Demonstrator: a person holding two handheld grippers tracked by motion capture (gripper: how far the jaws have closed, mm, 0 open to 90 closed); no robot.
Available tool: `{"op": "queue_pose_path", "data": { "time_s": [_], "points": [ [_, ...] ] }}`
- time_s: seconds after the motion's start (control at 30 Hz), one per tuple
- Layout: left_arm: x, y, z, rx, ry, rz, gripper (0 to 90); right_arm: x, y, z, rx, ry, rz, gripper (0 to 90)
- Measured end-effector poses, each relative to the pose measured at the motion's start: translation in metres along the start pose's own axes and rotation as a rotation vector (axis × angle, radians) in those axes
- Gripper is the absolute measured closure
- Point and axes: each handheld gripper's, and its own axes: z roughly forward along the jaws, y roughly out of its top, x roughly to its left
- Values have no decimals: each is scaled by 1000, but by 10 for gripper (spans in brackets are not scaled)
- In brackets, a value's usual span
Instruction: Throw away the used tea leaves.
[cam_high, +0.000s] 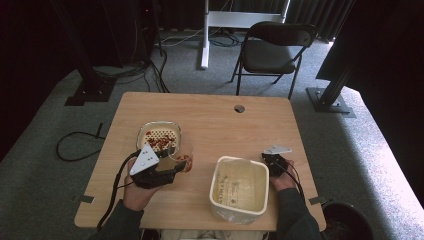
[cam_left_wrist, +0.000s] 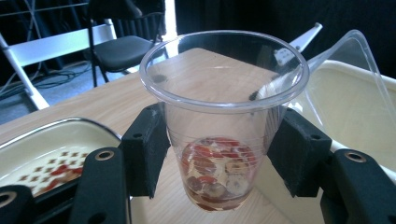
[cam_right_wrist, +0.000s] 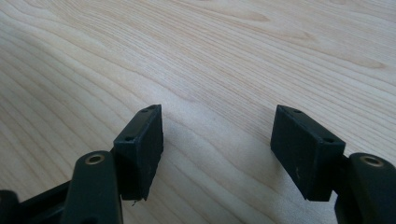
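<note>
Here, at centre left of the high view, the left tool (cam_high: 172, 159) clamps a clear cup (cam_left_wrist: 219, 121) between patterned tray (cam_high: 159, 135) and cream tub (cam_high: 239, 187); the right tool (cam_right_wrist: 217, 149) gapes over bare worktop (cam_right_wrist: 233, 56).

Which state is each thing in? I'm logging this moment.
Clear plastic cup: upright, gripped, red and pale pieces at its bottom.
Left tongs: shut on the cup.
Right tongs: open, nothing between.
Cream rectangular plastic tub: upright, lidless.
Metal-rimmed dish: holding red pieces.
</note>
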Motion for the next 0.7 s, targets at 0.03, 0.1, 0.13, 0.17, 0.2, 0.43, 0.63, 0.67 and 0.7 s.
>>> {"op": "queue_pose_path", "data": {
  "time_s": [0.03,0.1,0.13,0.17,0.2,0.43,0.63,0.67,0.7],
  "points": [
    [1,0,-2,-1,4,-1,411,0,0,0,0,0,0,337],
    [4,1,-7,1,17,-1,411,0,0,0,0,0,0,337],
    [5,1,-9,0,23,-2,411,0,0,0,0,0,1,338],
    [7,1,-11,-1,31,-3,411,0,0,0,0,0,0,337],
    [8,2,-13,-3,37,-4,411,0,0,0,0,0,0,338],
    [18,2,-29,-16,83,-24,410,0,0,0,0,0,1,338],
    [29,3,-44,-24,129,-33,410,0,0,0,0,-1,0,338],
    [31,3,-46,-25,139,-35,410,0,0,0,0,0,1,338],
    [33,3,-48,-25,148,-36,410,0,0,0,0,0,1,338]
  ]
}}
